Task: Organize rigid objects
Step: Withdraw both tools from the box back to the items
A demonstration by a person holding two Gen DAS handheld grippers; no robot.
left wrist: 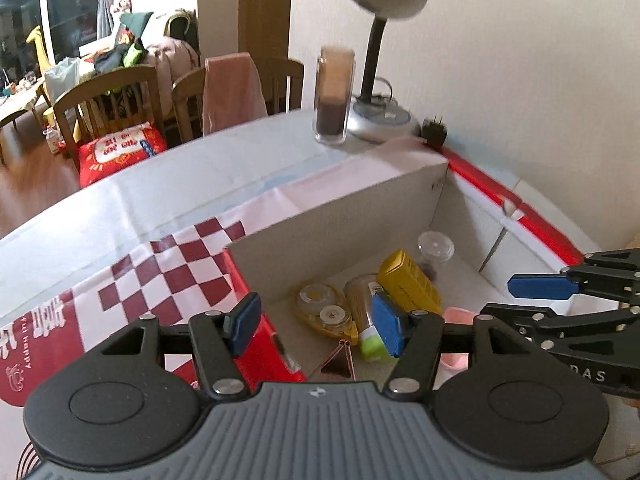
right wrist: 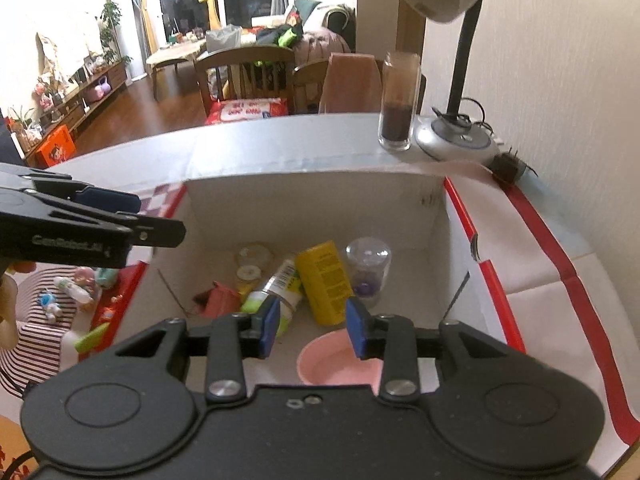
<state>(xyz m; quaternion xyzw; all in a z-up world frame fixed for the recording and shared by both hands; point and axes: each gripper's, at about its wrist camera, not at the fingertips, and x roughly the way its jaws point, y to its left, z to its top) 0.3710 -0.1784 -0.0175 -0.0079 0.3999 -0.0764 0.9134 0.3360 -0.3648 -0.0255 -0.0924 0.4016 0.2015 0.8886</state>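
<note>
An open cardboard box with red edges holds a yellow carton, a bottle with a green cap, a clear plastic cup, a yellow tape dispenser and a pink bowl. My right gripper hangs open over the box's near end, above the bowl, with nothing between its blue pads. My left gripper is open and empty over the box's left wall, above the tape dispenser and the bottle. Each gripper shows in the other's view: right gripper, left gripper.
Behind the box stand a tall glass jar with dark contents, a desk lamp and a black plug, against the wall. A checked flap lies on the table to the left. A striped basket with small toys sits left of the box. Chairs stand beyond the table.
</note>
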